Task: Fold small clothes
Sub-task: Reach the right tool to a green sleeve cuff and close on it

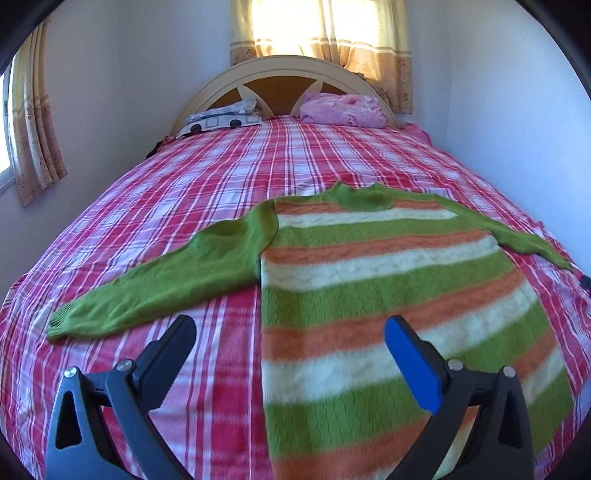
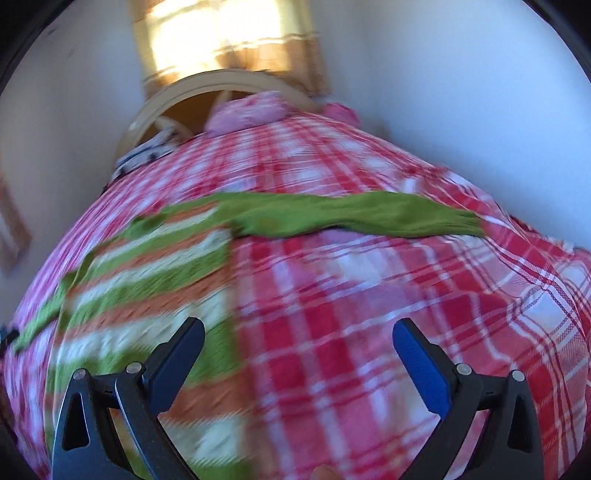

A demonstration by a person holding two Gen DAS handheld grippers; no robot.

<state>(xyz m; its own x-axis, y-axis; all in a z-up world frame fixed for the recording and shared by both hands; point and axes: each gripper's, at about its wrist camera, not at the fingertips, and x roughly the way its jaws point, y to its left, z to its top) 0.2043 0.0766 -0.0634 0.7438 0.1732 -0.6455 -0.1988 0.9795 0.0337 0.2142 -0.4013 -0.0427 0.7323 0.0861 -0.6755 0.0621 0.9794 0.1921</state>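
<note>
While the bed [image 1: 184,192] carries the sweater [image 1: 388,280] flat with sleeves spread, collar toward the headboard [image 1: 258,74], the left claw [image 1: 290,332] and right claw [image 2: 298,334] hover wide and empty over its hem.

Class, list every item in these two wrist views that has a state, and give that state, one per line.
Green, orange and cream striped knit sweater: spread flat, unfolded, both sleeves out.
Left gripper: open, empty, above the sweater's edge.
Right gripper: open, empty.
Yellow patterned curtains: drawn shut, backlit.
Red plaid bedsheet: laid over the bed.
</note>
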